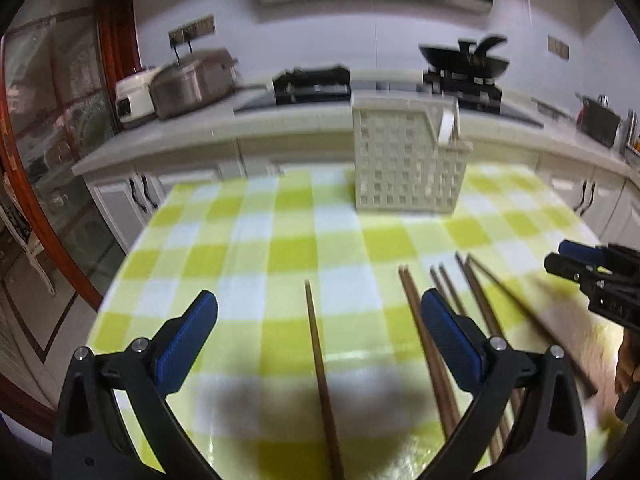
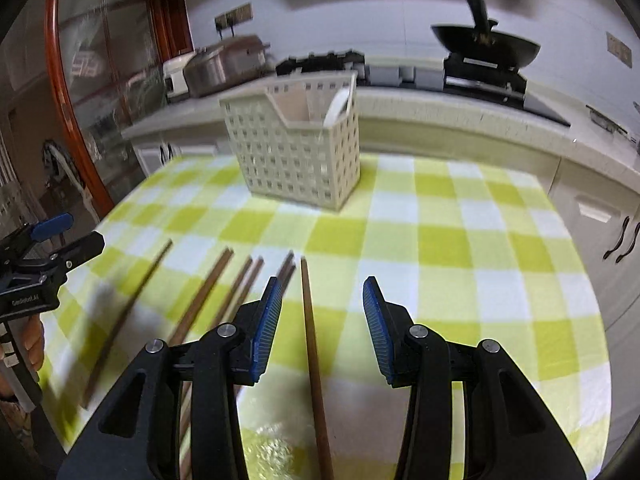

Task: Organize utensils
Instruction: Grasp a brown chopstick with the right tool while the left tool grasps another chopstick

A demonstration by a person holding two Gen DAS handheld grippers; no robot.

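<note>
Several brown wooden chopsticks lie on the green-and-white checked tablecloth (image 1: 280, 248). In the left wrist view my left gripper (image 1: 318, 304) is open, with one chopstick (image 1: 320, 368) lying between its fingers and the others (image 1: 472, 312) to its right. In the right wrist view my right gripper (image 2: 322, 292) is open over another chopstick (image 2: 312, 352), with the rest (image 2: 208, 296) to its left. A white lattice utensil basket (image 1: 408, 160) (image 2: 296, 152) stands at the far side of the table, holding a white utensil (image 2: 338, 106).
The right gripper shows at the right edge of the left wrist view (image 1: 592, 276); the left gripper shows at the left edge of the right wrist view (image 2: 44, 256). Behind the table runs a kitchen counter (image 1: 200, 128) with a pot (image 1: 192, 80), stove and wok (image 2: 484, 46).
</note>
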